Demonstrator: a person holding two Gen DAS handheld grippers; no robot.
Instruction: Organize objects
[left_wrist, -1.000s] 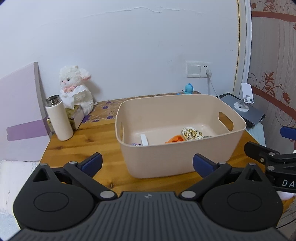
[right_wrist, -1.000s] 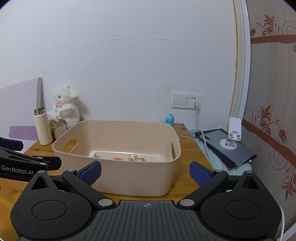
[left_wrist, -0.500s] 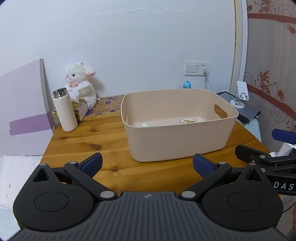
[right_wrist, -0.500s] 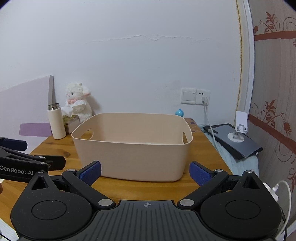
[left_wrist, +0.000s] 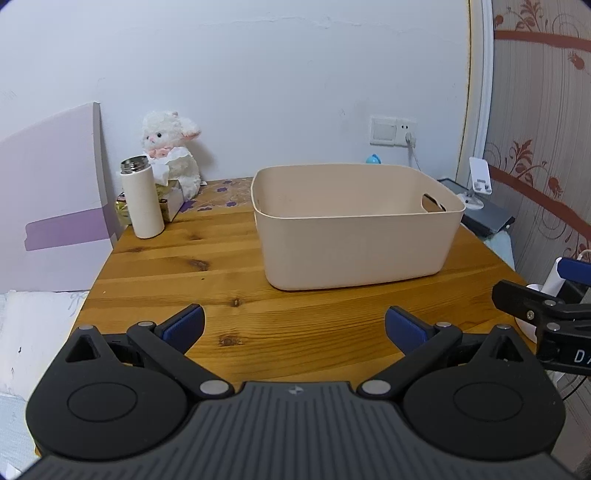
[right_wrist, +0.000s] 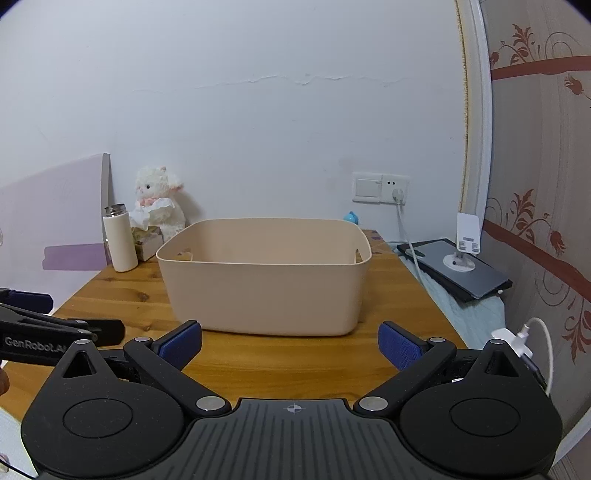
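A beige plastic bin (left_wrist: 354, 236) with handle cut-outs stands on the wooden table (left_wrist: 184, 269); it also shows in the right wrist view (right_wrist: 266, 280). Its contents are hidden below the rim from here. My left gripper (left_wrist: 293, 328) is open and empty, low over the table's front edge, well short of the bin. My right gripper (right_wrist: 290, 345) is open and empty, also in front of the bin. Each gripper shows at the edge of the other's view.
A white flask (left_wrist: 142, 197), a white plush lamb (left_wrist: 170, 147) and a tissue box (left_wrist: 171, 197) stand at the back left. A tablet with a phone stand (right_wrist: 458, 266) lies right of the table. A wall socket with a cable (right_wrist: 397, 192) is behind.
Both grippers have pulled back and dropped lower, away from the bin. The items inside the bin, seen earlier, are now hidden by its rim.
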